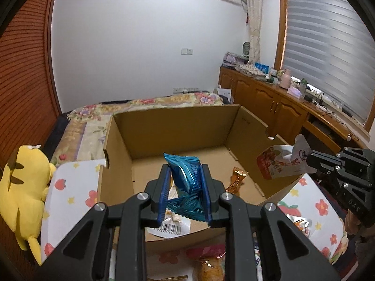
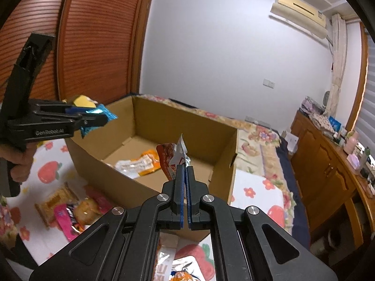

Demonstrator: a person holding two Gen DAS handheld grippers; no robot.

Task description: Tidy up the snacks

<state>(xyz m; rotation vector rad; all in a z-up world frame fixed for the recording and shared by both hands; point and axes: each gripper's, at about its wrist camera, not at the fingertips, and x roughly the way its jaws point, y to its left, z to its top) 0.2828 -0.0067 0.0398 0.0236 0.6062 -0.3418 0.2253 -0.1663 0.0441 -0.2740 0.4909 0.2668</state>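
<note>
An open cardboard box (image 1: 178,126) stands on the bed; it also shows in the right wrist view (image 2: 187,126). My left gripper (image 1: 185,171) is shut on a shiny blue snack packet (image 1: 185,175) and holds it above the box's near edge; the packet also shows in the right wrist view (image 2: 100,114). My right gripper (image 2: 184,167) is shut on a red and white snack pouch (image 2: 172,161), held over the box's right side (image 1: 279,164). An orange wrapped snack (image 1: 236,179) and an orange and white packet (image 2: 140,164) lie on the box floor.
Several loose snacks (image 2: 68,208) lie on the flowered sheet in front of the box. A yellow plush toy (image 1: 23,187) lies to the left. A wooden cabinet (image 1: 269,96) with clutter runs along the right wall under the window.
</note>
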